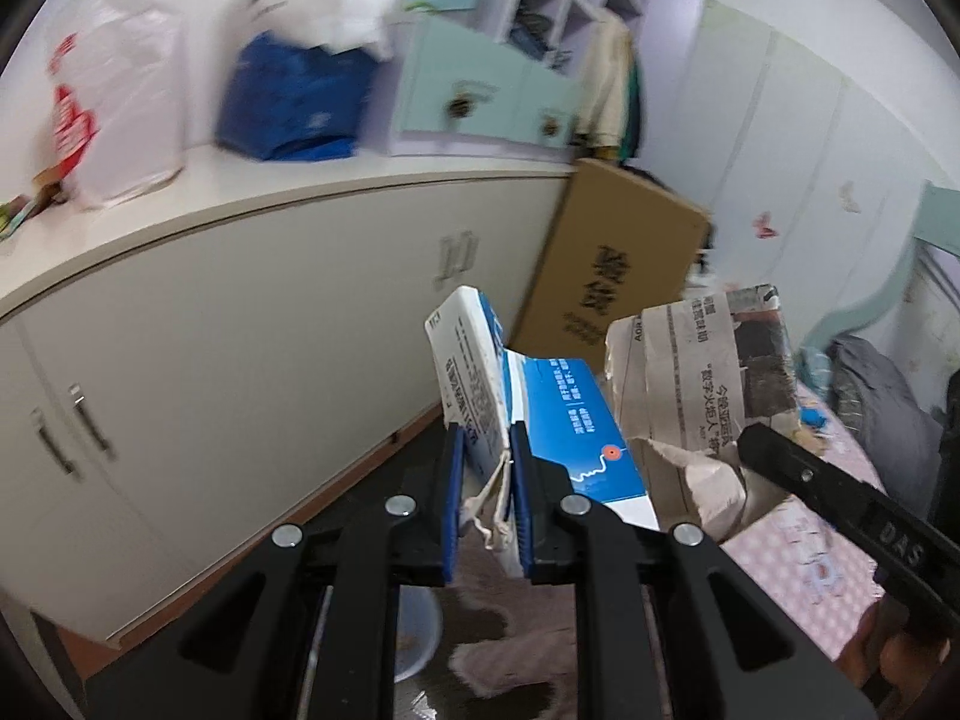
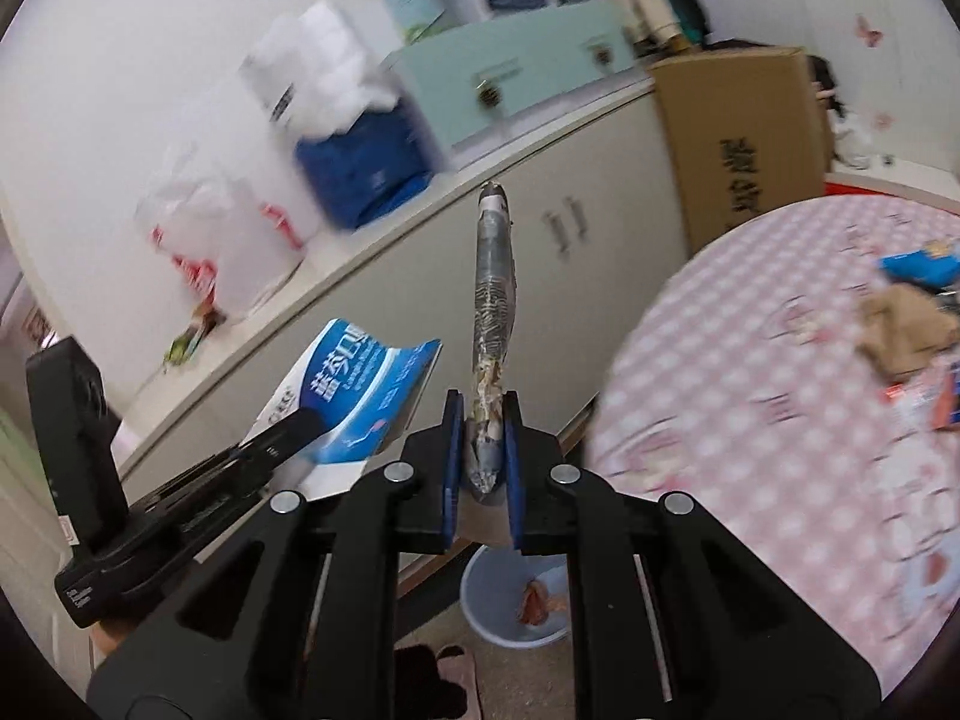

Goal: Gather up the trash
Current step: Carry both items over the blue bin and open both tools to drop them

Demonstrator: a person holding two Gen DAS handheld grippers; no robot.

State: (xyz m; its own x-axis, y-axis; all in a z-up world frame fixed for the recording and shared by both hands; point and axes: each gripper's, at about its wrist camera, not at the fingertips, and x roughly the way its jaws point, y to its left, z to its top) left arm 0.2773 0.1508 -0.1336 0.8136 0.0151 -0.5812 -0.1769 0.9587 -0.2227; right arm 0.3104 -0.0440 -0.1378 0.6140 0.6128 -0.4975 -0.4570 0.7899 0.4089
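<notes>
My left gripper (image 1: pixel 487 450) is shut on a crushed blue-and-white carton (image 1: pixel 564 420) held in the air. The carton (image 2: pixel 360 390) also shows at the left of the right wrist view, in the left gripper (image 2: pixel 300 423). My right gripper (image 2: pixel 483 420) is shut on a folded newspaper (image 2: pixel 493 300), seen edge-on and sticking up. In the left wrist view the same newspaper (image 1: pixel 690 372) hangs just right of the carton, with the right gripper (image 1: pixel 756 444) on it. A light blue bin (image 2: pixel 516 606) stands on the floor below both grippers, with a reddish scrap inside.
A round table with a pink checked cloth (image 2: pixel 750 420) lies to the right, bearing a blue packet (image 2: pixel 918 264), brown paper (image 2: pixel 906 324) and a red wrapper (image 2: pixel 936 402). Ahead runs a long white cabinet (image 1: pixel 240 330) with bags on top. A cardboard box (image 1: pixel 612 264) leans against it.
</notes>
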